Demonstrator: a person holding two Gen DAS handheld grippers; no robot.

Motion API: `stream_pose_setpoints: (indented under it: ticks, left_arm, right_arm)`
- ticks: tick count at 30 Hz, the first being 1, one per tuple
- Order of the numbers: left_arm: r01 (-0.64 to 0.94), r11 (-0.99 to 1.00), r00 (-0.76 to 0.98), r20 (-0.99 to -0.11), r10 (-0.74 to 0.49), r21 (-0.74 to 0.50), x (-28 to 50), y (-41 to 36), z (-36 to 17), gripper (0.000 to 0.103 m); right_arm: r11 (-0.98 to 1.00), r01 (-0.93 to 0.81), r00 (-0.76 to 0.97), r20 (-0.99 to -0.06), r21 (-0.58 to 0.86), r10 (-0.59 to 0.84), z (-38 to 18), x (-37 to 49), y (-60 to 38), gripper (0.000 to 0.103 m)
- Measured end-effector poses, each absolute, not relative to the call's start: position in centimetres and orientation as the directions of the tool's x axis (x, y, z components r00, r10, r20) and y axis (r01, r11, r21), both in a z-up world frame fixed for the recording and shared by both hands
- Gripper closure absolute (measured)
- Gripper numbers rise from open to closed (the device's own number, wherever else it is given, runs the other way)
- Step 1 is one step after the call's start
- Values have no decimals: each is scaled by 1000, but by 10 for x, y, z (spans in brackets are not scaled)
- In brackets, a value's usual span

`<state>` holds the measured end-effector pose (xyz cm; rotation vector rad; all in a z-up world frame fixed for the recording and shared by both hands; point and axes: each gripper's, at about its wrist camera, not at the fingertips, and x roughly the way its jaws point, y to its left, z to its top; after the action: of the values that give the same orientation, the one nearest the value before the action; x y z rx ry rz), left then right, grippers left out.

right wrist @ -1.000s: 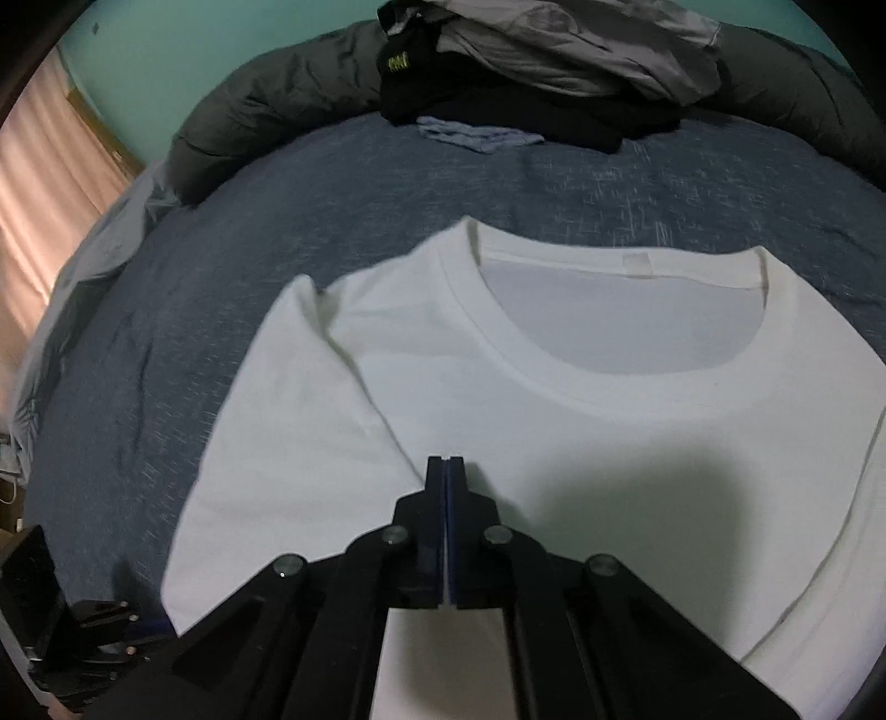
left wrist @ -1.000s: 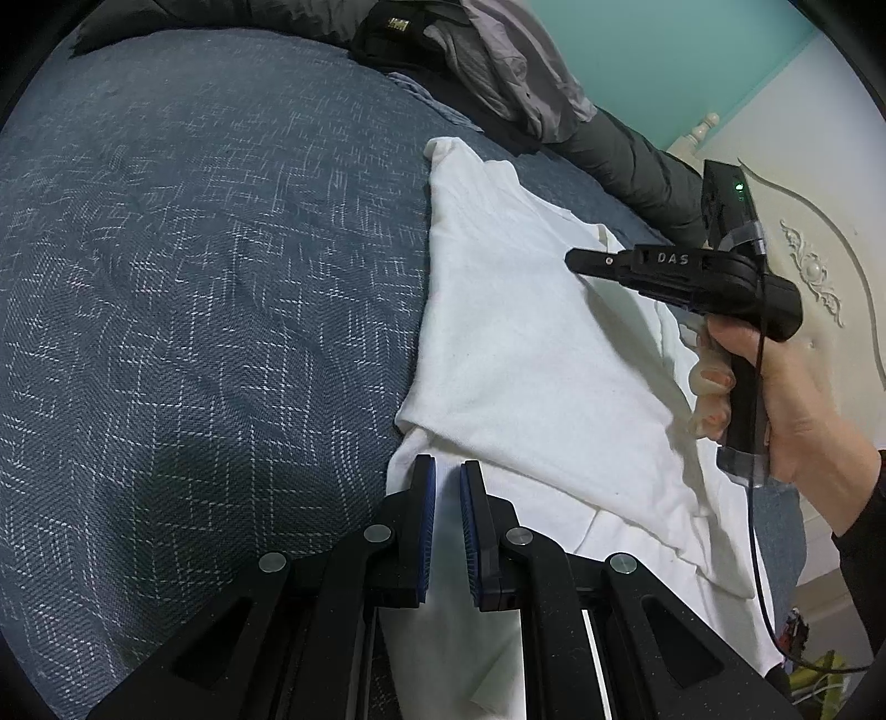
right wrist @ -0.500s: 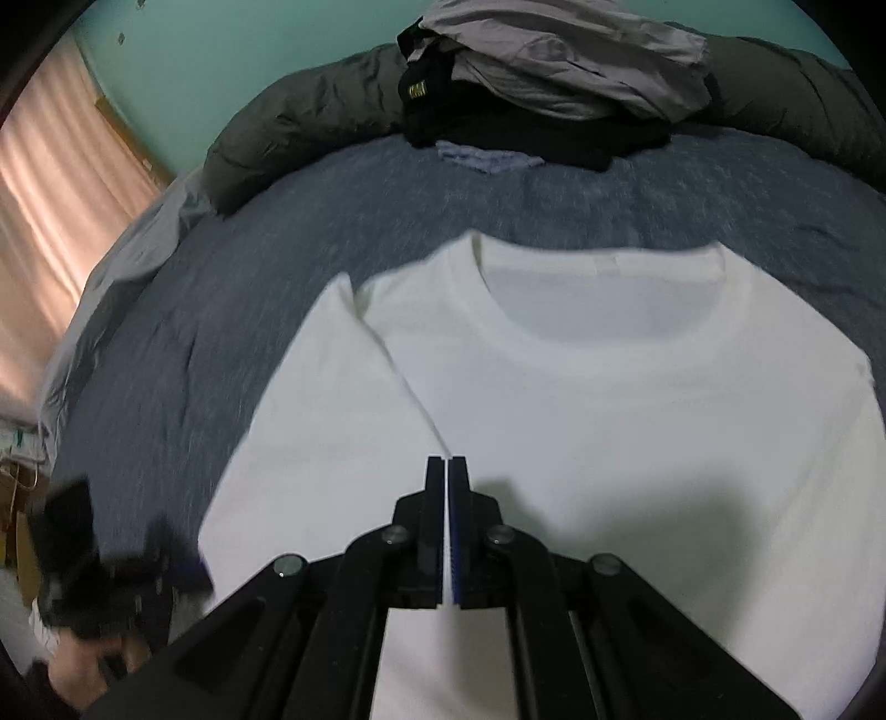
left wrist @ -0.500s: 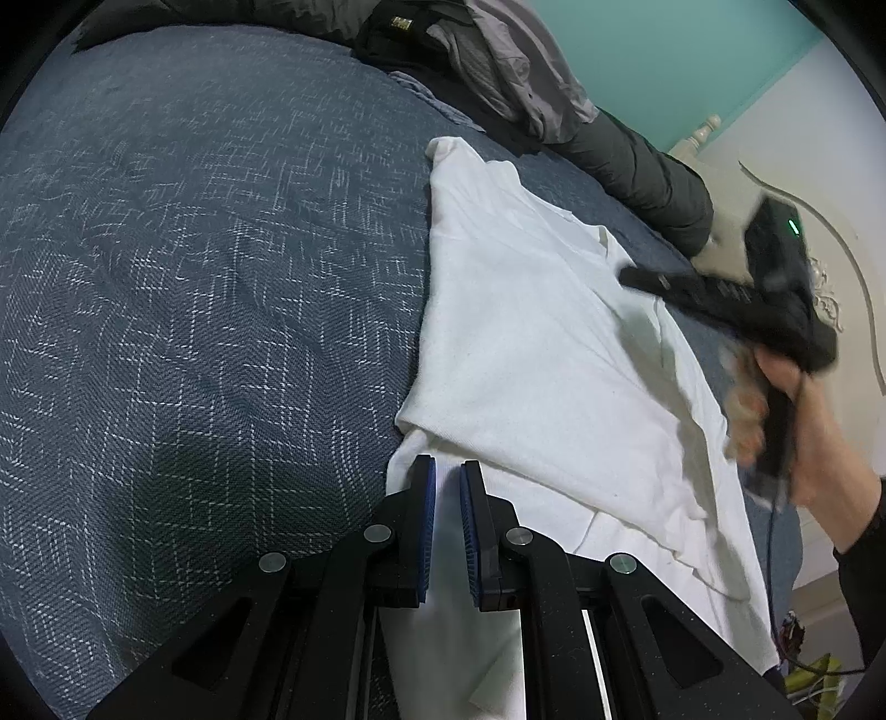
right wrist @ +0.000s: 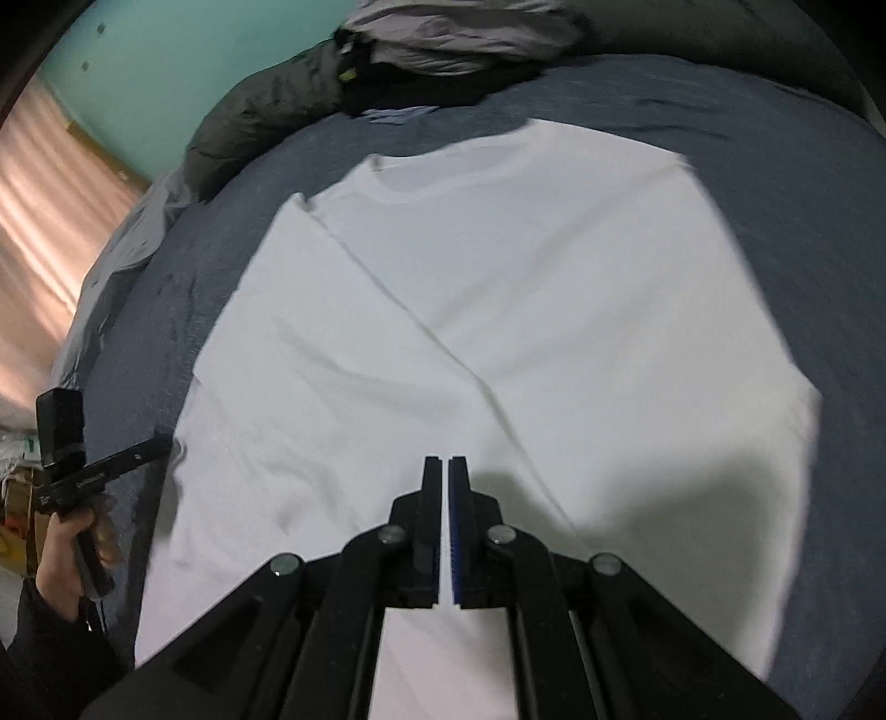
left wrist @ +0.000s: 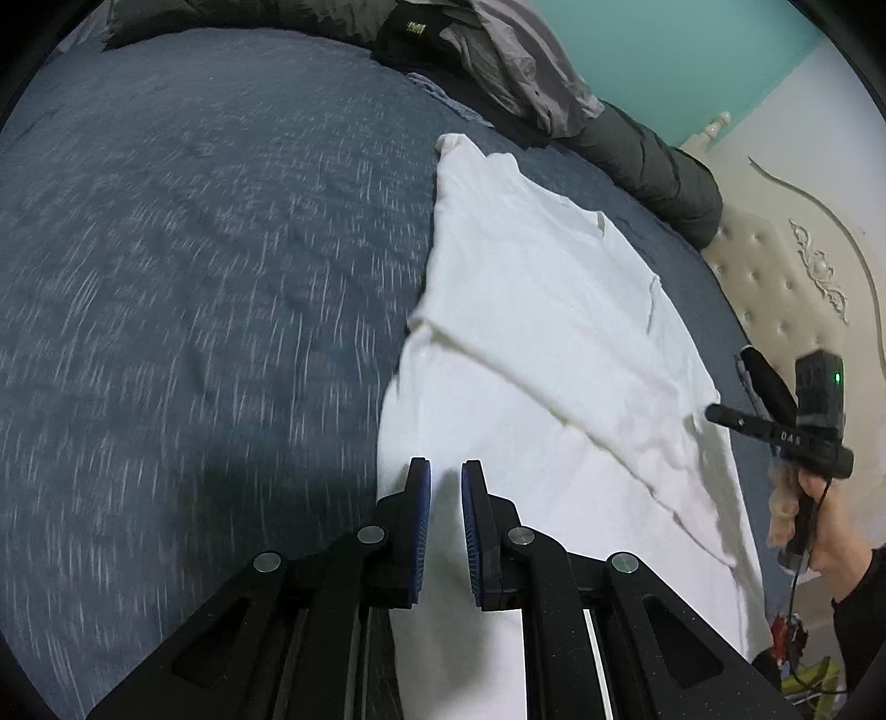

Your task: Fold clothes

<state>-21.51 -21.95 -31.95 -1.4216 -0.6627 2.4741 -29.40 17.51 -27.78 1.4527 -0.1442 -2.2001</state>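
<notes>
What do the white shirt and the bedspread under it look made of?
White T-shirt: soft matte knit, probably cotton jersey, shown by limp creases and a ribbed collar. Blue bedspread: thicker woven cloth, heathered with pale flecks, matte; the fibre cannot be told.

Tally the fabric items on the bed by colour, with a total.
White: 1, the white T-shirt
Blue-grey: 1, the bedspread
Dark grey: 1, the rolled duvet
Mixed grey and black: 1, the clothes pile
Total: 4
</notes>
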Motion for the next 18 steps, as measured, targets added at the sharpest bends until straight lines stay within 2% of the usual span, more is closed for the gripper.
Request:
stream_pose_setpoints:
  ticks: [2,4,6,14,15,18]
  left_arm:
    - [40,-881,-499,-773,391,-471,-206,-213,-317,89]
    - [31,-891,-488,-784,383,-454,-195,-205,-313,89]
    - [21,-893,-483,-786,385,-450,-184,-198,-307,89]
    - [7,-905,-480,-796,370,-425,-157,-179,-283,88]
    - [6,-908,-479,-798,365,-419,-155,-177,-281,88]
    - [2,-916,-477,-805,352,-402,-151,-172,-275,88]
  right_arm:
    - [-896,304,-332,-846,323,-417,-277,-288,200,96]
    - [-918,265,-354,-856,294,-377,-277,-284,223,66]
    - [-918,256,-348,-858,302,-379,-282,-281,237,62]
    - [-904,323,-282,-883,281,-375,-306,-269,242,62]
    - [-898,340,-279,-882,279,-380,-307,-267,241,68]
    - [-881,385,-261,-883,275,-390,-314,-263,238,97]
